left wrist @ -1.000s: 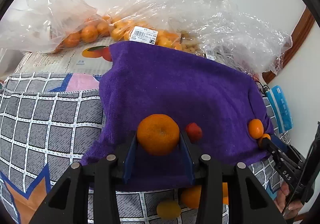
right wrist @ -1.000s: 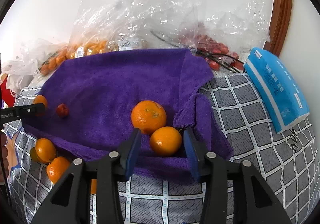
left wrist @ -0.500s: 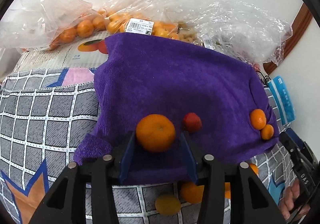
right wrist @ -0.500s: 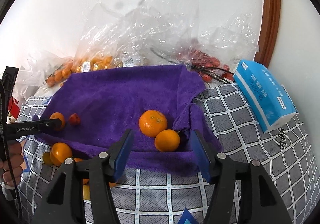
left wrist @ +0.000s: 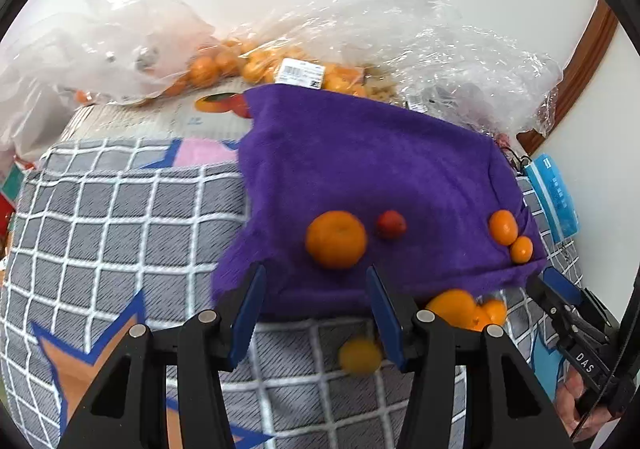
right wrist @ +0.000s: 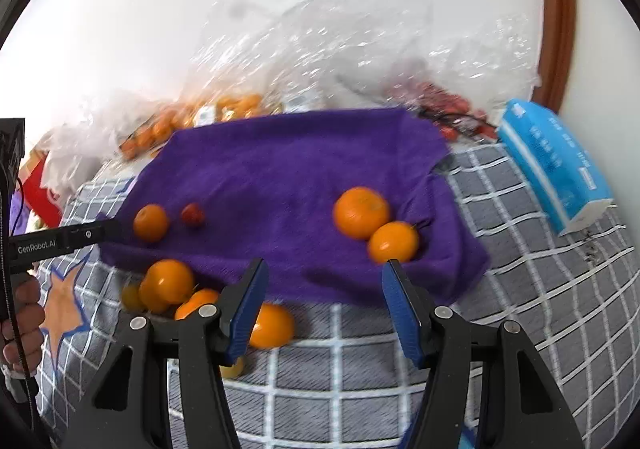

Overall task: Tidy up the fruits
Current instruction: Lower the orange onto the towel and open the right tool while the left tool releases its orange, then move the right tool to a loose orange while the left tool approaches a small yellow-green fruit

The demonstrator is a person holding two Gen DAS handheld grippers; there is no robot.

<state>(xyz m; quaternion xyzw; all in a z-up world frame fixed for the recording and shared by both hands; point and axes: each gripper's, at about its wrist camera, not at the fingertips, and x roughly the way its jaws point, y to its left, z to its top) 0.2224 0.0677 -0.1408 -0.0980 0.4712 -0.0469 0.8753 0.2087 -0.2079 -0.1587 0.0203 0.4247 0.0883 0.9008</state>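
Left gripper [left wrist: 316, 303]: jaws parted, nothing between the pads; a large orange [left wrist: 336, 239] rests free on the purple towel [left wrist: 360, 153] just past its tips, a small red fruit [left wrist: 391, 224] at the orange's 3 o'clock. Right gripper [right wrist: 324, 299]: jaws apart, empty; two touching oranges [right wrist: 376, 225] on the towel at its 1 o'clock. Loose oranges [right wrist: 168, 285] lie on the checked cloth [right wrist: 520, 289] off the towel's near edge, at the right gripper's 9 o'clock.
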